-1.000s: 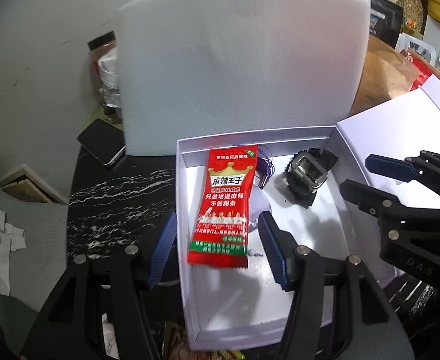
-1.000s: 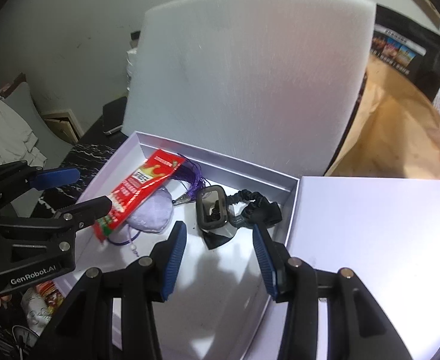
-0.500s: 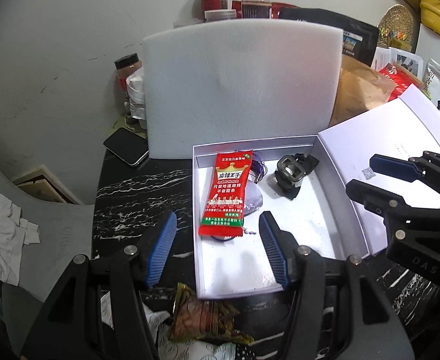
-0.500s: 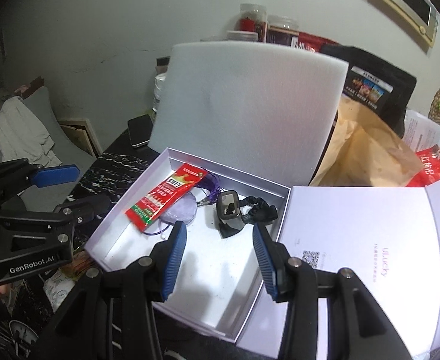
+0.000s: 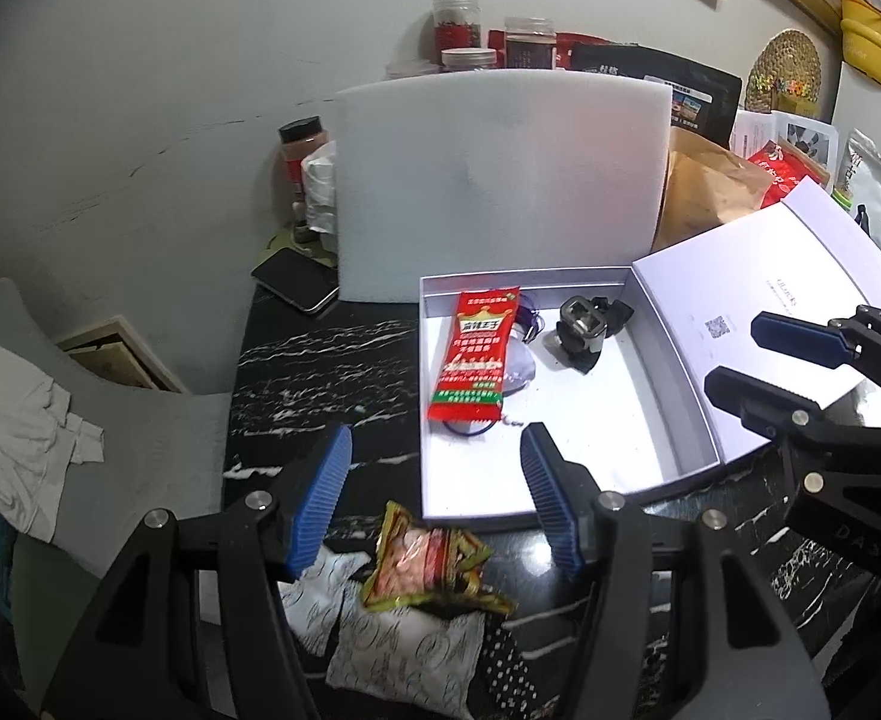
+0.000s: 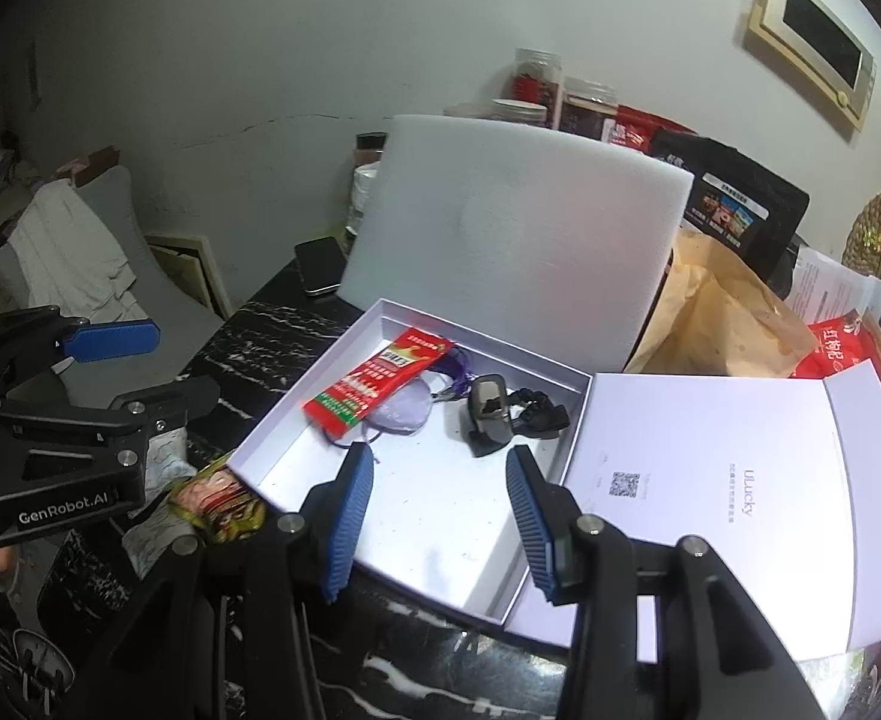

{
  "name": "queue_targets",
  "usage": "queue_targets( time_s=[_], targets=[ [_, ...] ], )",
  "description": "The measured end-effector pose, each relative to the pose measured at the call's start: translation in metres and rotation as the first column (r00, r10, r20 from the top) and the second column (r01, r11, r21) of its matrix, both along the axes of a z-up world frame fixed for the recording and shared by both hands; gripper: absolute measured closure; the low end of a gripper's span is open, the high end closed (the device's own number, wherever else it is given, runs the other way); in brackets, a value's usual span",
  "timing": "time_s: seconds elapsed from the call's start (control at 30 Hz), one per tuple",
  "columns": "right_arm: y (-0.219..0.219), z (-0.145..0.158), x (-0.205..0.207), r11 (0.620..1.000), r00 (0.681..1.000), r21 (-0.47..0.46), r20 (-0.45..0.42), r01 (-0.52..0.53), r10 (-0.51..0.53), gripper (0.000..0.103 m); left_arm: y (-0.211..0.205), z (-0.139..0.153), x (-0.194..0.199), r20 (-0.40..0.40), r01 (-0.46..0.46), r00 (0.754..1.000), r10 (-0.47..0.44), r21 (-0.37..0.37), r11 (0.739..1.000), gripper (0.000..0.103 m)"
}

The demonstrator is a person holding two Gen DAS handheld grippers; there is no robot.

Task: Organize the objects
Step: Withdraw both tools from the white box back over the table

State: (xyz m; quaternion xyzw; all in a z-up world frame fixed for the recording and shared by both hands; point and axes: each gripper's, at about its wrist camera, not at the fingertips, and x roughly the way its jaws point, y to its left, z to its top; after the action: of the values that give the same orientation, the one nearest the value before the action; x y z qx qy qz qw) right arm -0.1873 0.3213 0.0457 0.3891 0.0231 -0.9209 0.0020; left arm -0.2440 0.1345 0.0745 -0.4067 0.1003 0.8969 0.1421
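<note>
An open white box (image 5: 560, 480) lies on the black marble table. In it are a red snack packet (image 5: 476, 354) over a purple pouch (image 6: 404, 411), and a black-and-silver clip with a black band (image 5: 584, 330). My left gripper (image 5: 434, 444) hovers above the box's near left corner; its jaws are opening and nothing is between them. My right gripper (image 6: 438, 459) hangs over the box's near part, open and holding nothing. Each gripper shows in the other's view: the right gripper (image 5: 734, 351) and the left gripper (image 6: 182, 360).
The box lid (image 6: 710, 480) lies flat to the right. A white foam board (image 5: 500, 180) stands behind the box. A yellow-red snack bag (image 5: 428, 564) and white sachets (image 5: 404, 648) lie by the near edge. A phone (image 5: 296, 285) rests at the back left. Jars and bags crowd the back.
Both grippers have drawn back and risen from the box. The box looks smaller, and the snack bag and sachets at the near edge have come into view.
</note>
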Motion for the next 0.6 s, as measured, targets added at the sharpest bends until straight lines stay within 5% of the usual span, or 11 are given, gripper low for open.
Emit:
queue_targets(
  time_s=[0.6],
  targets=[
    [-0.078,0.013,0.043,0.99,0.99,0.014,-0.031,-0.141,0.141,0.054,-0.074,0.014,0.078,-0.033,-0.109,0.994,0.108,-0.009,0.994,0.042]
  ],
)
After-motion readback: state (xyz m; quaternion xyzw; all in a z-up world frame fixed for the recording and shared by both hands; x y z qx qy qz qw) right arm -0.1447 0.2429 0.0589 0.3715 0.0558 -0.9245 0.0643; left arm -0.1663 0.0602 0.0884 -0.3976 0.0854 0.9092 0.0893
